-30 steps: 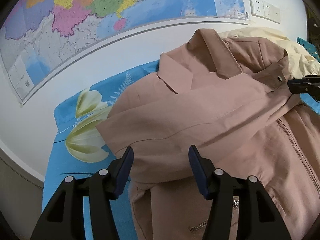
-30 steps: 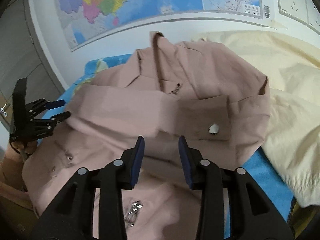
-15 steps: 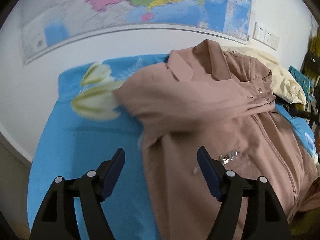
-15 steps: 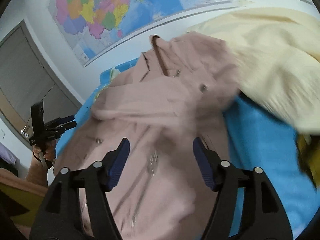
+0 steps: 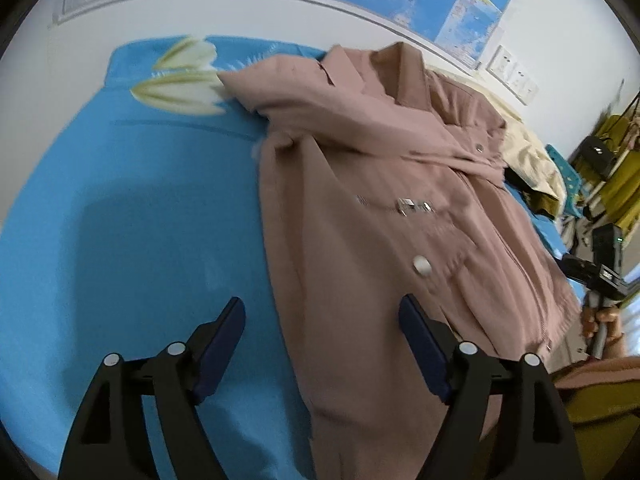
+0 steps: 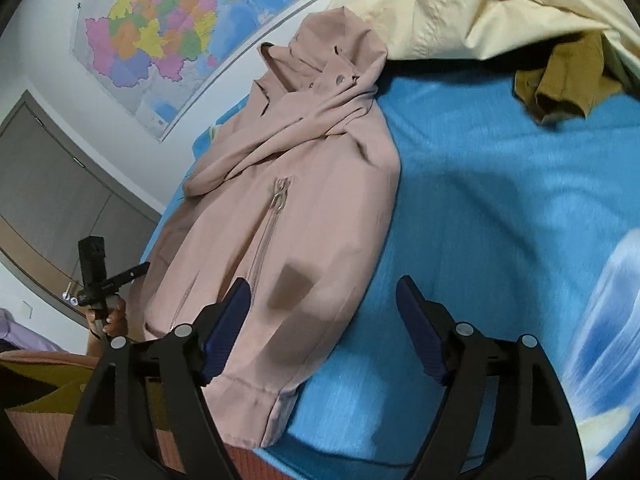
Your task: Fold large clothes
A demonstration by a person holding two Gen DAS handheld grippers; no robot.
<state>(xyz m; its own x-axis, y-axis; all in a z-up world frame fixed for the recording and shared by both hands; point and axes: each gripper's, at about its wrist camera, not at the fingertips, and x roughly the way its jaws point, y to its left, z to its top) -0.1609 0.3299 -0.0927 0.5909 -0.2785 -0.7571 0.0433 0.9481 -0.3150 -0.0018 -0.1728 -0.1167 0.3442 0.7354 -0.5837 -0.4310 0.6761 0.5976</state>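
— Dusty-pink zip-front jacket (image 5: 380, 208)?
— Spread flat on the blue flower-printed bedsheet (image 5: 132, 216), sleeves folded across the chest, collar far, hem near.
— Left gripper (image 5: 322, 344)?
— Opening, nothing pinched; hovering over the jacket's left edge.
— Right gripper (image 6: 324, 320)?
— Opening too, empty; above the jacket's right hem corner, cream garment (image 6: 460, 4) far right.

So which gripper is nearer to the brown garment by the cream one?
Right. The right gripper faces the brown garment across the blue sheet; the left gripper is beyond the pink jacket.
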